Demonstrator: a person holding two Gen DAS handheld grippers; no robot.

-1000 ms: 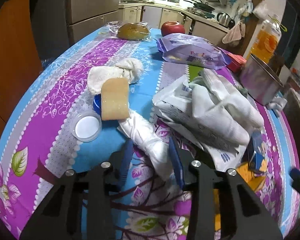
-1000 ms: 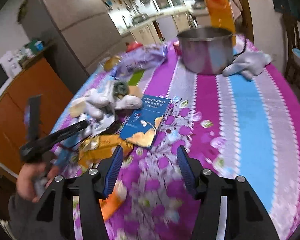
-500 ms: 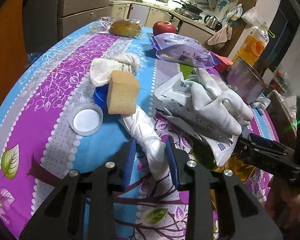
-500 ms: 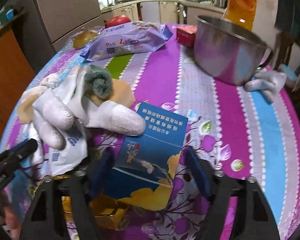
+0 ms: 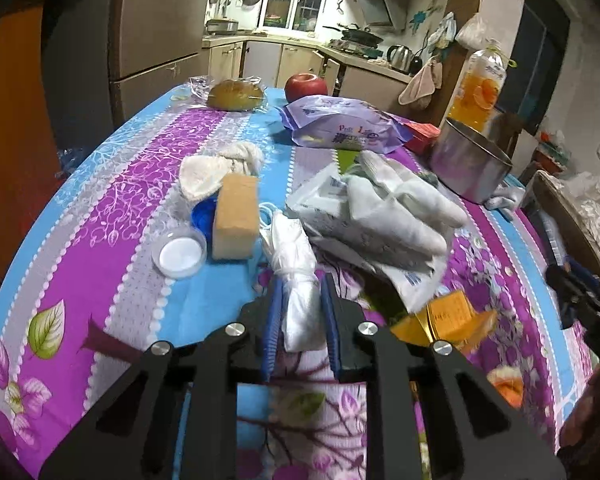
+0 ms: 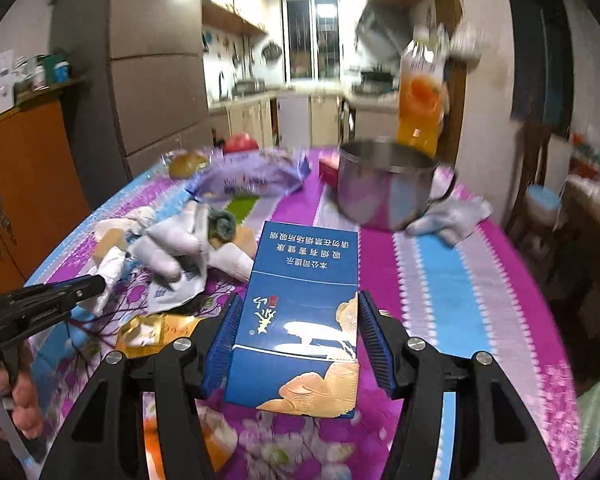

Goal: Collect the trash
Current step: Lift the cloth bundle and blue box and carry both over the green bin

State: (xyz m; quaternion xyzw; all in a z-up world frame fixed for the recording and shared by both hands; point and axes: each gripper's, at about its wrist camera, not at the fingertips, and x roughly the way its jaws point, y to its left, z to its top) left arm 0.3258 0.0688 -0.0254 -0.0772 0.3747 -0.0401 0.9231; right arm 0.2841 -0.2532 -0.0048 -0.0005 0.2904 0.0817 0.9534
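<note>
In the left wrist view my left gripper (image 5: 302,280) is shut on a twisted white plastic wad (image 5: 296,248) lying on the flowered tablecloth (image 5: 100,208). My right gripper (image 6: 300,298) has a blue cigarette box (image 6: 306,256) between its blue pads. Its jaws are closing, and the pads press the box's sides while it stands tilted up off the table. The left gripper (image 6: 96,284) also shows at the left edge of the right wrist view, held by a hand (image 6: 20,404). More litter lies close by: an orange wrapper (image 5: 448,316) and a pile of white gloves and wrappers (image 5: 396,212).
A sponge (image 5: 236,220), a white lid (image 5: 179,257) and a white cloth (image 5: 216,168) lie left of the wad. Farther back are a purple packet (image 5: 340,128), a steel pot (image 5: 472,164), a juice bottle (image 5: 480,88), an apple (image 5: 306,84) and bagged bread (image 5: 236,94).
The left jaws have shut on the white wad. The right gripper swung over to the blue box, took it between its pads and raised it off the table.
</note>
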